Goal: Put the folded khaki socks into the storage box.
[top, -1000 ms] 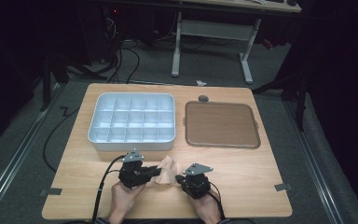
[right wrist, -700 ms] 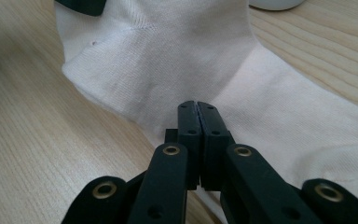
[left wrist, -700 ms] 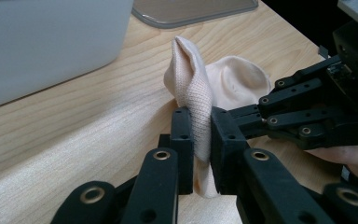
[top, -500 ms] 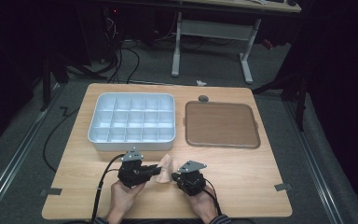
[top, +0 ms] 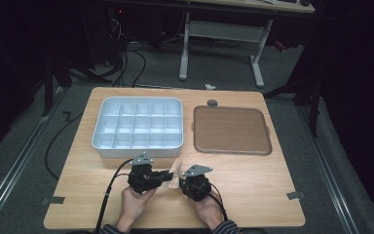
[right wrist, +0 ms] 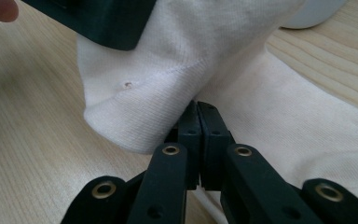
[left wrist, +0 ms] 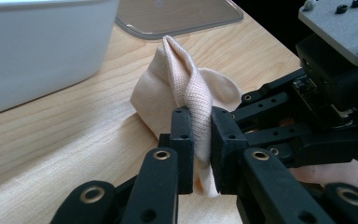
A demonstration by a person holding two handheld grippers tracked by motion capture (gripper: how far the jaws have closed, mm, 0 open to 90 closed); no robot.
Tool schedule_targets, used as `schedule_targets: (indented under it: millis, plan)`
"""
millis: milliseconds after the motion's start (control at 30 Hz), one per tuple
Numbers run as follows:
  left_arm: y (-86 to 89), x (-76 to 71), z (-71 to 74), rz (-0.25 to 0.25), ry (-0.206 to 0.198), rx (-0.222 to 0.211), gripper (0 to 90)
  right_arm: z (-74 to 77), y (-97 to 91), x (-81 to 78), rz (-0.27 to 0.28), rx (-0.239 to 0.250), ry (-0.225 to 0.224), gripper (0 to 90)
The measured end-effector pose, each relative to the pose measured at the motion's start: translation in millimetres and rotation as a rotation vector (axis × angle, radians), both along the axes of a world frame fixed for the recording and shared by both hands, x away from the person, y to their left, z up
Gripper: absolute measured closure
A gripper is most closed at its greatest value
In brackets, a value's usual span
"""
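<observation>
White plastic compartment tray (top: 139, 127), cells bare. Brown flat square lid (top: 232, 130) just beside it, nothing on it. Cream knit sock (left wrist: 186, 91) near table's front edge, pinched by left gripper (left wrist: 200, 140); right gripper (right wrist: 199, 126), jaws together, nips its fabric.

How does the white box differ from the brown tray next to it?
The white box is deep and divided into many small compartments; the brown tray is flat and undivided. The box lies left of the tray, nearer the left claw. Both rest on the wooden table and hold nothing.
</observation>
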State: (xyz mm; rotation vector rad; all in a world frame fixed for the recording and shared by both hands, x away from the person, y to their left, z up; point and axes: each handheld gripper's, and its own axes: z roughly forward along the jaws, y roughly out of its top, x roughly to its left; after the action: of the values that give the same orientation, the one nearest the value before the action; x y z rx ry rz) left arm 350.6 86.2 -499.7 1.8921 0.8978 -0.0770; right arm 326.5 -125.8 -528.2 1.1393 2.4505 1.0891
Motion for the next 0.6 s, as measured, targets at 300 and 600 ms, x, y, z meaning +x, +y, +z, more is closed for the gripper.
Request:
schedule_targets:
  millis: [300,600]
  plan:
    - [2.9,3.6,0.7,0.016,0.010,0.040,81.4,10.6,-10.5,-0.7,-0.031,0.049,-0.036,81.6]
    - [2.5,3.3,0.9,0.025,0.019,0.061,81.4,32.5,-59.5,-5.0,-0.202,0.043,-0.094,77.8]
